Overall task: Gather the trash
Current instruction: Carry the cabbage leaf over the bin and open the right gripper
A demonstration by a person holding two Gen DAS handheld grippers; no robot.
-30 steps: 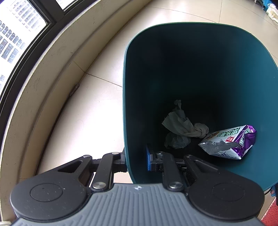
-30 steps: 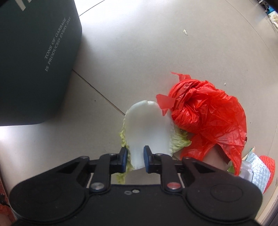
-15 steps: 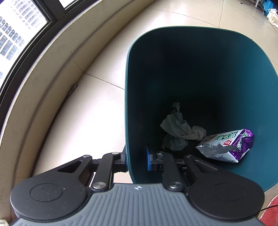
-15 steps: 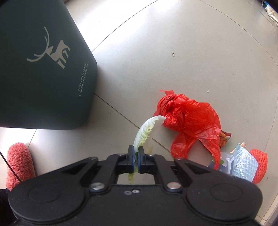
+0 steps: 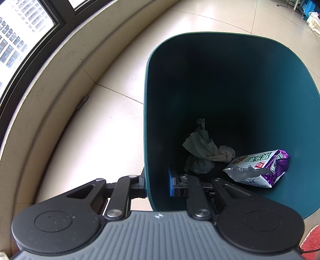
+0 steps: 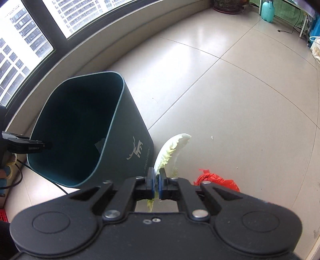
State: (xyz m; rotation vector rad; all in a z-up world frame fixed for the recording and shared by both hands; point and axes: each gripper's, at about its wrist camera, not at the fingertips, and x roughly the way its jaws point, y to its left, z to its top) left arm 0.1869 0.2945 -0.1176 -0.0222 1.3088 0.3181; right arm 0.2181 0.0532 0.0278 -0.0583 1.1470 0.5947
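Note:
My left gripper (image 5: 156,183) is shut on the near wall of the dark teal trash bin (image 5: 149,124), one finger outside and one inside, holding it tilted. Inside lie crumpled tissues (image 5: 202,148) and a purple and white snack bag (image 5: 258,168). In the right wrist view my right gripper (image 6: 157,180) is shut on a cabbage leaf (image 6: 172,149), held in the air just right of the bin (image 6: 128,140). The left gripper (image 6: 26,147) shows at the bin's left rim. A red plastic bag (image 6: 218,181) lies on the floor below right.
A curved window ledge (image 5: 46,84) runs along the left behind the bin. A cable (image 6: 60,188) trails on the floor near the bin. A red rug corner (image 5: 312,240) sits at lower right. A teal jug (image 6: 268,11) stands far back.
My right gripper closed on the cabbage leaf, lifted it off the floor and swung up and left toward the bin's opening. The left gripper kept its grip on the bin wall.

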